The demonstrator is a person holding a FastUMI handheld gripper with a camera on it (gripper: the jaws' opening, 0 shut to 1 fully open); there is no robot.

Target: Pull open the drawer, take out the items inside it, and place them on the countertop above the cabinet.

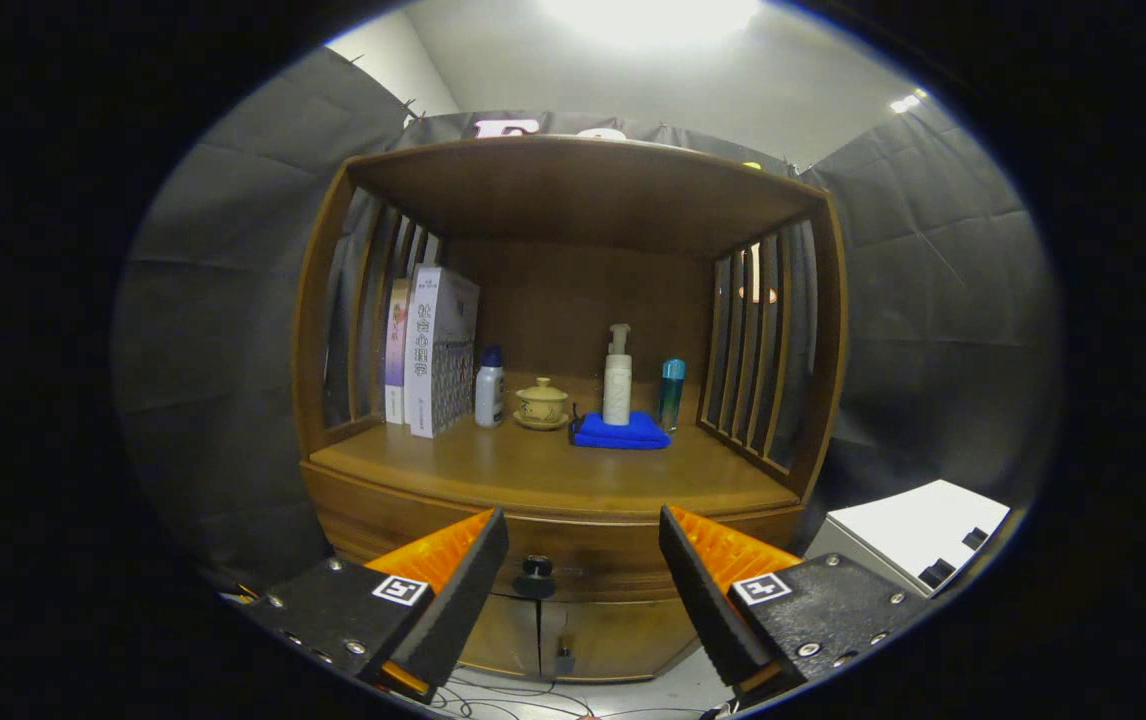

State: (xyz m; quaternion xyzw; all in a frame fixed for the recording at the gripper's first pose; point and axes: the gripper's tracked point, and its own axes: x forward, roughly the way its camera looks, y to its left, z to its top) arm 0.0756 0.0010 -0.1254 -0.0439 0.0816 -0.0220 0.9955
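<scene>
Gripper view: fingers spread wide, grasping nothing, near the closed drawer with its dark knob between them, under the worktop bearing bottles and a blue cloth.

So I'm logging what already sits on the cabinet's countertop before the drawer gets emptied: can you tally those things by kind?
Books: 2
Bottles: 3, a white one with a blue cap, a pump bottle, a teal one
Lidded cup on saucer: 1
Folded blue cloth: 1
Total: 7
The gripper is open, short of the drawer knob.
</scene>
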